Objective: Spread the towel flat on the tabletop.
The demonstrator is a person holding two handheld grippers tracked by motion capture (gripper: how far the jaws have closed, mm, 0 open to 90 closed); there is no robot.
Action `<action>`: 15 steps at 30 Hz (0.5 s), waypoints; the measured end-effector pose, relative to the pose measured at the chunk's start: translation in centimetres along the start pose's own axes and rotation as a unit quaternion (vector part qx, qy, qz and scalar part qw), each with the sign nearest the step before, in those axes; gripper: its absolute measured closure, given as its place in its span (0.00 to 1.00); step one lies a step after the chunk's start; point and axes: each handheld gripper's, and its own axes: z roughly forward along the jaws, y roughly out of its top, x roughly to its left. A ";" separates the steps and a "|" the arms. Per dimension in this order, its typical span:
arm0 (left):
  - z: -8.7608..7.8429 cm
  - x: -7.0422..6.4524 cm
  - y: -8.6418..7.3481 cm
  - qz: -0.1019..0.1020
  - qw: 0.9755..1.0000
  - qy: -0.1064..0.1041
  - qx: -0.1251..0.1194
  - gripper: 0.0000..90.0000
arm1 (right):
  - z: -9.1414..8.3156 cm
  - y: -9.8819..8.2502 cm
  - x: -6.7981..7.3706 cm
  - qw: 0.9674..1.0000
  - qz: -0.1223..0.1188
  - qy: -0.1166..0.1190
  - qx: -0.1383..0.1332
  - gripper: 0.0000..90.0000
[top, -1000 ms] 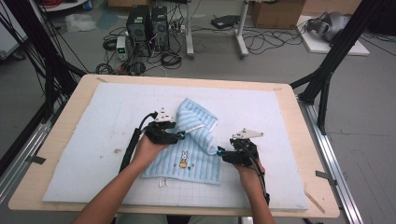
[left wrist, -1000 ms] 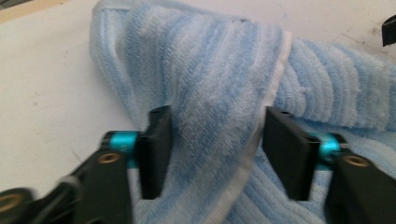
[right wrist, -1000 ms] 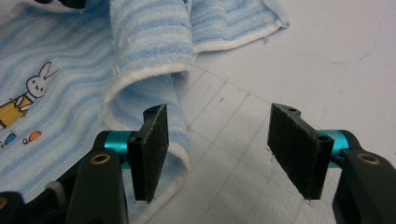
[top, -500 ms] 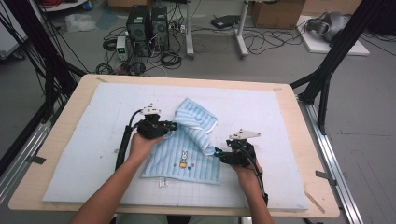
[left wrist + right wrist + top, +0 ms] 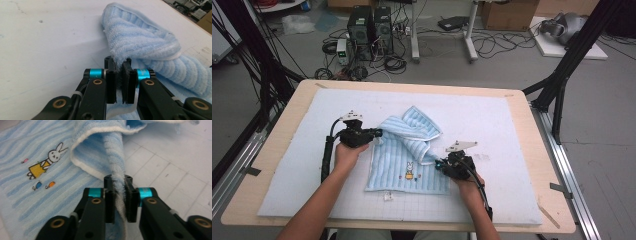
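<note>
A light blue striped towel (image 5: 409, 155) with a rabbit picture lies partly folded on the white mat (image 5: 512, 130). My left gripper (image 5: 376, 133) is at the towel's left edge, and its jaws have just been closing. In the left gripper view the left gripper (image 5: 119, 65) is shut on a fold of the towel (image 5: 142, 47). My right gripper (image 5: 439, 163) is at the towel's right edge, jaws also just closed. In the right gripper view the right gripper (image 5: 118, 182) pinches a bunched edge of the towel (image 5: 87, 147), beside the rabbit picture (image 5: 46, 161).
The mat covers a wooden table (image 5: 542, 150). A small white tag (image 5: 388, 197) lies near the towel's front edge. Black frame posts (image 5: 562, 75) stand at the table's right, with computers and cables (image 5: 367, 25) on the floor behind.
My left gripper moved left, to the towel's left edge, and closed on it. The right gripper closed on the towel's right edge. The towel's left part is drawn out flatter.
</note>
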 end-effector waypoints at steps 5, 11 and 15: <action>-0.8 0.3 -0.2 0.016 1.000 0.022 0.013 0.93 | -0.5 0.0 0.2 1.000 -0.011 0.011 0.019 0.95; -1.4 1.1 -1.9 0.004 1.000 0.022 0.021 0.93 | -1.4 -0.5 0.2 0.999 -0.011 0.025 0.028 0.95; -2.2 1.1 -2.6 0.005 0.999 0.017 0.031 0.93 | -1.8 -0.7 1.0 0.998 -0.025 0.032 0.039 0.95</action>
